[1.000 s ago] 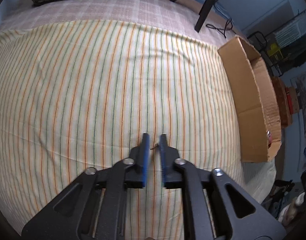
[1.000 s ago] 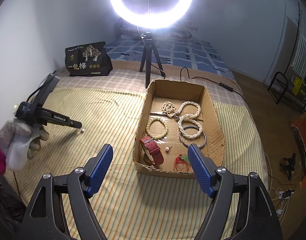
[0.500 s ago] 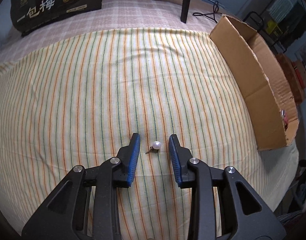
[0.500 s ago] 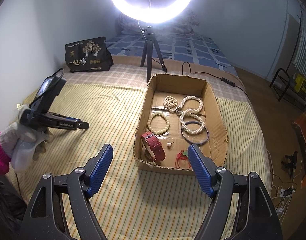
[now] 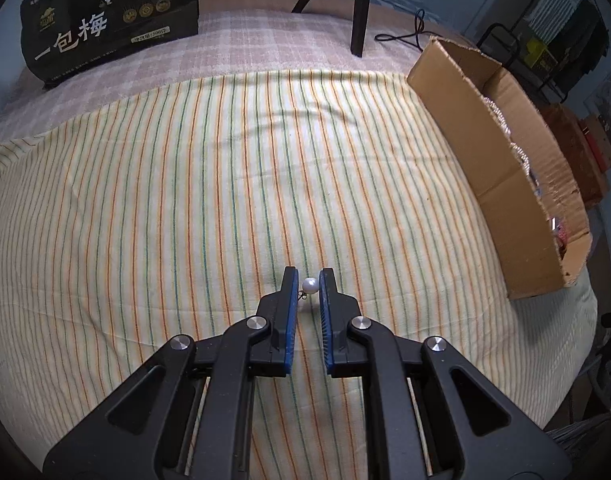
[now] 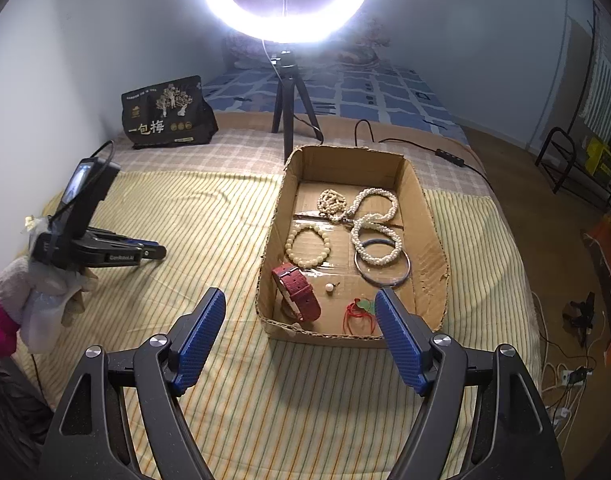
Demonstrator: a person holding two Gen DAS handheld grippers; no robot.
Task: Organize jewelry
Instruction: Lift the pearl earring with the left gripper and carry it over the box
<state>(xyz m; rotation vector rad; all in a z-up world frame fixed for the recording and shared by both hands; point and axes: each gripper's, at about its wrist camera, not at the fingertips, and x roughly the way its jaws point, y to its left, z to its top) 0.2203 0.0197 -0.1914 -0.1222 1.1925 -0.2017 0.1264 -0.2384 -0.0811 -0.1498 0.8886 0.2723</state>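
My left gripper (image 5: pixel 308 280) is shut on a small pearl earring (image 5: pixel 309 286), pinched between its blue fingertips just above the striped cloth (image 5: pixel 185 200). In the right wrist view the left gripper (image 6: pixel 155 251) is held low at the left by a gloved hand. My right gripper (image 6: pixel 299 312) is open and empty, in front of the cardboard box (image 6: pixel 437 236). The box holds a pearl necklace (image 6: pixel 375 232), a bead bracelet (image 6: pixel 307 245), a red watch (image 6: pixel 299 296), a metal bangle (image 6: pixel 383 268), a second pearl earring (image 6: pixel 329 287) and a red string charm (image 6: pixel 361 310).
A ring light on a tripod (image 6: pixel 289 120) stands behind the box, with a cable (image 6: pixel 425 146) running right. A black bag (image 6: pixel 167 120) leans at the back left. The box's side wall (image 5: pixel 485 168) is to the right of the left gripper.
The left gripper opened around the pearl earring half a second ago and has now closed on it. It has shifted slightly toward the box. The right gripper stayed still.
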